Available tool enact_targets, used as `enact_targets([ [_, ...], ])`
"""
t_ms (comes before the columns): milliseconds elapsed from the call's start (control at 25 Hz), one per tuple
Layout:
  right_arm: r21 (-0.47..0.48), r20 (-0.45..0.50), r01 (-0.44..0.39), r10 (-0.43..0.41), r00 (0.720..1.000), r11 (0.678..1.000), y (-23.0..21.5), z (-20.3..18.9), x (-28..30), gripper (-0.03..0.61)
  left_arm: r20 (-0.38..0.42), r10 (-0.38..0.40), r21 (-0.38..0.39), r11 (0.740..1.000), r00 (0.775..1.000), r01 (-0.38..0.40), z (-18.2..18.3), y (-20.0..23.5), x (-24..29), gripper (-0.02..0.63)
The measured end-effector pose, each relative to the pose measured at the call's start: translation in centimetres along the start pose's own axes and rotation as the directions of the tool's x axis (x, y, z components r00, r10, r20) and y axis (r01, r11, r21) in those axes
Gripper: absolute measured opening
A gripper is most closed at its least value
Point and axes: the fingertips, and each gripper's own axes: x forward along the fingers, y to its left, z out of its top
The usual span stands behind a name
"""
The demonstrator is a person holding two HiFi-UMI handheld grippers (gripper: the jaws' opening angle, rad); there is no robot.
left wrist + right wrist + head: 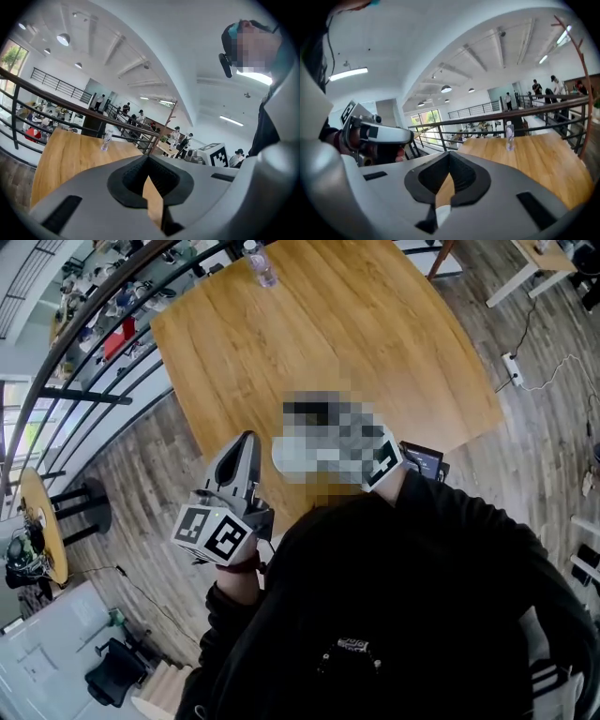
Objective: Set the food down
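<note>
No food shows in any view. In the head view my left gripper [247,440] is raised near the person's chest, over the near edge of a wooden table [375,352]. Its jaws are together with nothing between them. Of my right gripper only the marker cube [382,463] shows; a mosaic patch covers its jaws. The left gripper view has the left gripper [149,159] shut and empty, pointing across the table [70,159]. The right gripper [450,157] is also shut on nothing in its own view, and the left gripper [375,133] is beside it.
A clear plastic bottle [263,265] [107,139] [509,136] stands at the table's far end. A dark metal railing [94,334] runs along the table's left and far sides. A small round table [42,521] is at the left and a power strip [513,369] lies on the floor at the right.
</note>
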Motion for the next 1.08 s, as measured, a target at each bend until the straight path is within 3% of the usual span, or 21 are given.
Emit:
enact_targets([
  [160,-0.115,0.152,-0.050,0.067,0.986,0.992,2.2,2.5,-3.6,0.018,0.002,-0.029,0.035,0.999,1.000,0.029,-0.1,-1.5,0.7,-0.003],
  [280,-0.136,0.186,-0.093,0.117,0.976,0.986,4.0,3.5,-5.0,0.018,-0.001,-0.049,0.055,0.997,0.999,0.049,-0.3,-2.1,0.8,-0.003],
  [440,-0.132,0.178,-0.090,0.113,0.978,0.987,4.1,3.0,-5.2,0.018,-0.008,-0.052,0.068,0.996,0.999,0.052,-0.5,-2.5,0.3,-0.003],
  [840,-0.119,0.136,-0.114,0.130,0.982,0.986,4.7,1.7,-3.9,0.018,-0.019,-0.037,0.006,0.999,0.999,0.037,-0.5,-1.4,-0.6,-0.003],
  [1080,-0.096,0.104,-0.047,0.057,0.993,0.994,2.0,-0.8,-6.8,0.018,-0.029,-0.068,-0.013,0.998,0.997,0.068,-2.6,-3.6,1.2,-0.003],
])
